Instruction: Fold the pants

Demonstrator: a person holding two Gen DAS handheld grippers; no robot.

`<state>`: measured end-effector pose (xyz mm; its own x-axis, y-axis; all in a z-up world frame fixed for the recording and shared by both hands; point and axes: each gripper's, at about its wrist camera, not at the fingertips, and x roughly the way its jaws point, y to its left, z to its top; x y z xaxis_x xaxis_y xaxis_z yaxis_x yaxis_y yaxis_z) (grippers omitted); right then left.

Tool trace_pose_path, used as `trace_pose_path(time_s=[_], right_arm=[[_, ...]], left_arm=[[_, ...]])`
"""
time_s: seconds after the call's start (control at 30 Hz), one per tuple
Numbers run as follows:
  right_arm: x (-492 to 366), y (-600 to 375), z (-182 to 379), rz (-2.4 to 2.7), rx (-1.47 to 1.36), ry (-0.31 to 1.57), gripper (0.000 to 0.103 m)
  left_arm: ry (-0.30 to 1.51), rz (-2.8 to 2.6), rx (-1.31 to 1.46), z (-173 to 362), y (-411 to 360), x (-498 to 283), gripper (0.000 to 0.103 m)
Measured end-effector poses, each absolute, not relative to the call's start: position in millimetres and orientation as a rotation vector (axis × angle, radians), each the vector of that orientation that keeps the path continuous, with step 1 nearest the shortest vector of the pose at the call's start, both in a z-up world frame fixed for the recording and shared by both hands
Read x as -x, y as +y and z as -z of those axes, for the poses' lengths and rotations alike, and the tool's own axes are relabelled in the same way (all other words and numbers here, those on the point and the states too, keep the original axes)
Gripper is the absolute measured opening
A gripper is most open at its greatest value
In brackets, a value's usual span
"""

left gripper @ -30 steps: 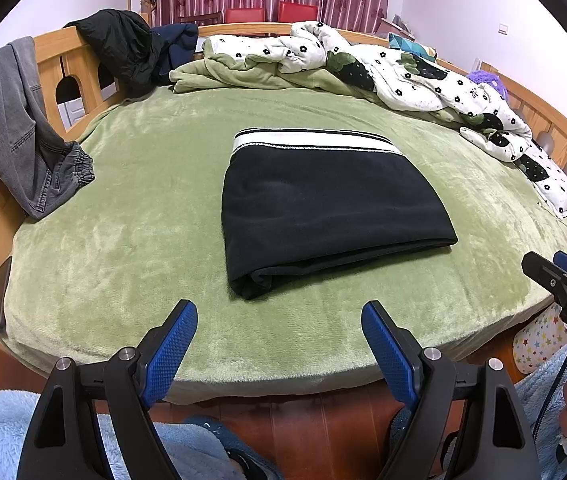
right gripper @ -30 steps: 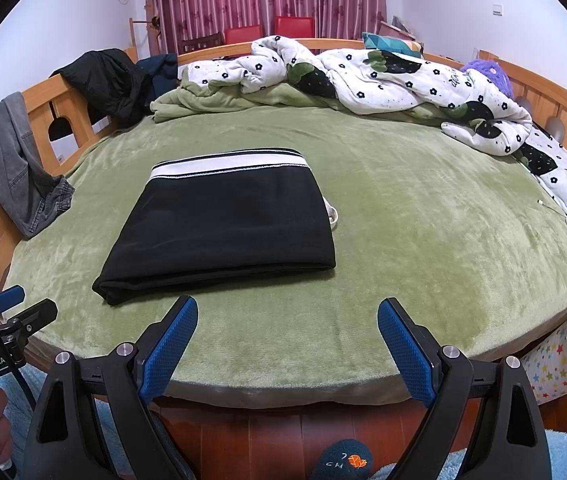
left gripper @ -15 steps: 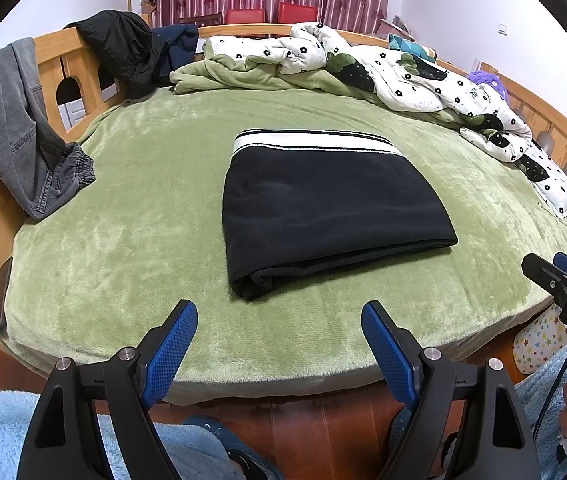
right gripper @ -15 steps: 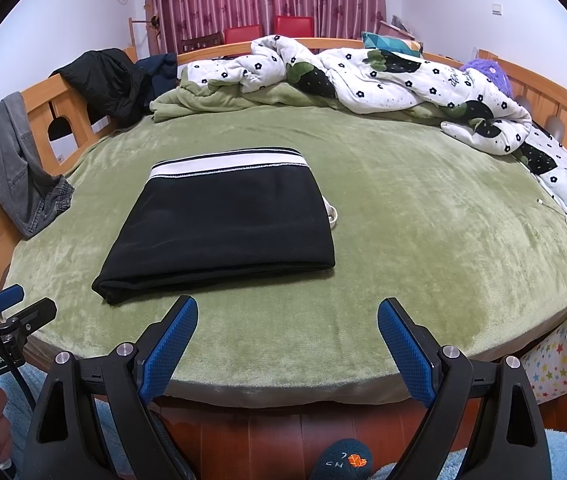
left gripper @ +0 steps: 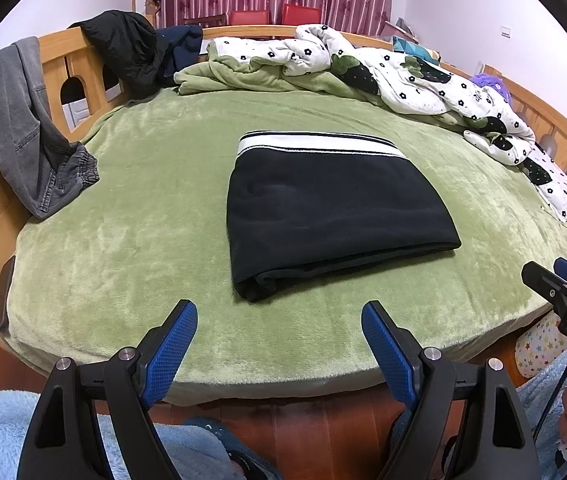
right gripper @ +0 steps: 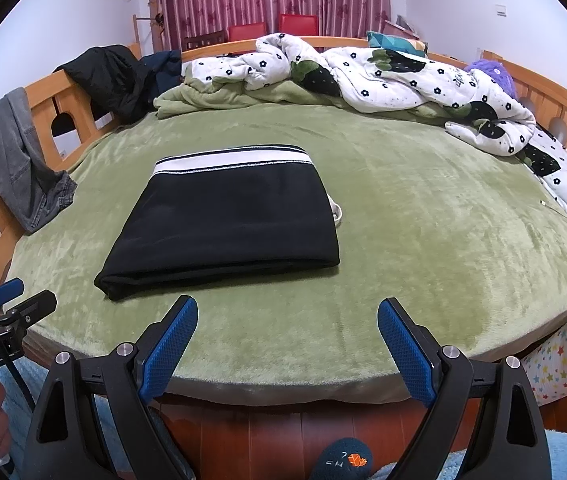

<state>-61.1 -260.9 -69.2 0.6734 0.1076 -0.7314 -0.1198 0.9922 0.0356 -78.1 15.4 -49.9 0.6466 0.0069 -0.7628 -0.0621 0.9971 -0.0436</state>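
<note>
The black pants (left gripper: pixel 335 208) lie folded into a flat rectangle on the green bed cover (left gripper: pixel 131 232), with the white striped waistband at the far side. They also show in the right wrist view (right gripper: pixel 227 216). My left gripper (left gripper: pixel 279 320) is open and empty, held back from the bed's near edge, apart from the pants. My right gripper (right gripper: pixel 287 316) is open and empty, also at the near edge. Each gripper shows at the side of the other's view: the right (left gripper: pixel 563 284), the left (right gripper: pixel 19 304).
A rumpled flowered quilt (right gripper: pixel 383 76) and green blanket lie along the far and right side. Grey jeans (left gripper: pixel 23 128) and a dark jacket (left gripper: pixel 127 48) hang on the wooden rail at left. A starred bin (right gripper: pixel 563 356) stands by the bed at right.
</note>
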Motion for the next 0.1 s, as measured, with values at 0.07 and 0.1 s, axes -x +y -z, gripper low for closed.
trace_pose_path(time_s=[0.07,0.1], right_arm=[[61.2,-260.5,69.6,-0.13,0.019,0.822,0.091],[61.4,-259.8,69.9,-0.131,0.019,0.822,0.091]], left_arm=[[0.865,-0.046,0.072,47.0,15.0,77.7,0.083],[0.867,-0.044,0.075,46.2,15.1,77.1,0.083]])
